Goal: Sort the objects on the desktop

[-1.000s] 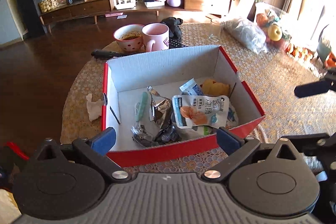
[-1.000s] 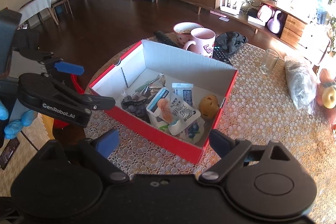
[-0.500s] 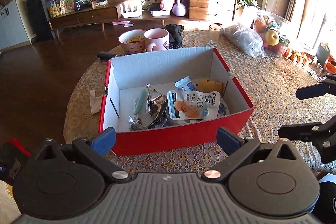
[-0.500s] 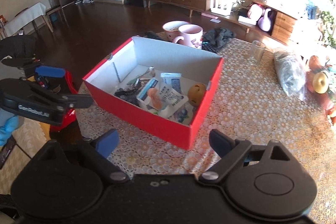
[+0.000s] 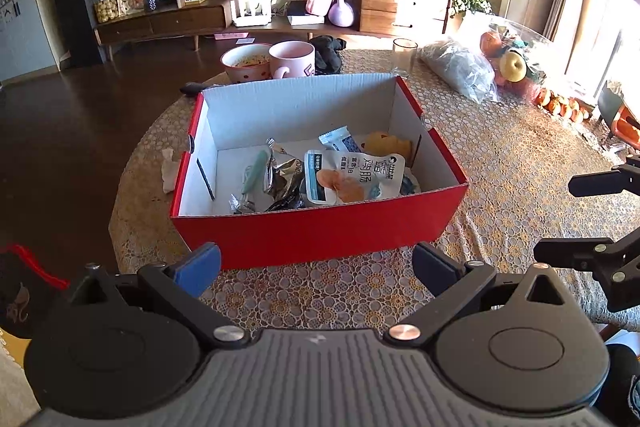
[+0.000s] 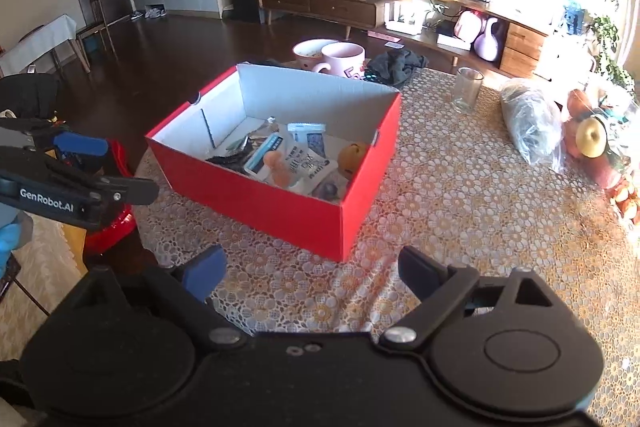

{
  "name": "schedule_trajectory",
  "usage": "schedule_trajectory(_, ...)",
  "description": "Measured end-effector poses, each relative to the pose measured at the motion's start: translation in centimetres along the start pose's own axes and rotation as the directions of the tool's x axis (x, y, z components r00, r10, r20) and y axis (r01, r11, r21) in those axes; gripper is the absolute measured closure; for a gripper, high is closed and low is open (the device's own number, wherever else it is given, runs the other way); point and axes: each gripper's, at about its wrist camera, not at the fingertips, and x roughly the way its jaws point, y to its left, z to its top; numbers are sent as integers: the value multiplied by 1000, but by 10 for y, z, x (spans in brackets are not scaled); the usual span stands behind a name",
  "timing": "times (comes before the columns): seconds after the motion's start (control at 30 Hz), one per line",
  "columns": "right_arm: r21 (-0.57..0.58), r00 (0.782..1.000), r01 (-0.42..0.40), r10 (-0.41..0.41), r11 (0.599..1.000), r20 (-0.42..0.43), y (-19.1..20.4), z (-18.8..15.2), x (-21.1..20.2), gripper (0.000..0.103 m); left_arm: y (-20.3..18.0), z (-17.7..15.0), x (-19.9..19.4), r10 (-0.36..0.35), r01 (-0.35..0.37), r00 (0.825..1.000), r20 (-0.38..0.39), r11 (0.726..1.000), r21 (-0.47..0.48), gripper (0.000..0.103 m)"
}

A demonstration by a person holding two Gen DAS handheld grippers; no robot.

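Note:
A red cardboard box [image 5: 320, 231] [image 6: 288, 207] with a white inside stands on the round lace-covered table. In it lie a white snack pouch [image 5: 352, 177] [image 6: 292, 165], a small blue-white packet [image 5: 340, 143], foil wrappers [image 5: 280, 173], a pale green tool [image 5: 254, 175] and a yellow toy [image 5: 390, 145] [image 6: 352, 155]. My left gripper [image 5: 316, 267] is open and empty, near the table's front edge, short of the box. My right gripper [image 6: 312, 267] is also open and empty, over the tablecloth in front of the box's near corner.
Behind the box stand a pink mug [image 5: 292, 59], a dotted bowl [image 5: 246, 61], a black cloth [image 5: 326, 53] and a clear glass [image 5: 404, 57]. A filled plastic bag [image 5: 460, 69] and fruit [image 5: 514, 65] lie at the far right. A crumpled tissue [image 5: 172, 169] lies left of the box.
Both grippers have pulled back and away from the box, which now looks smaller and farther off. Both stayed open; the box's contents have not moved.

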Motion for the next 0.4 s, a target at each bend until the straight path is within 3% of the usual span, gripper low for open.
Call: schedule_trajectory(0.4,66,998,55,-57,996,22,-19,-23,-8,9,-11,-13,0,-14,14,1000,-18,1000,-10,0)
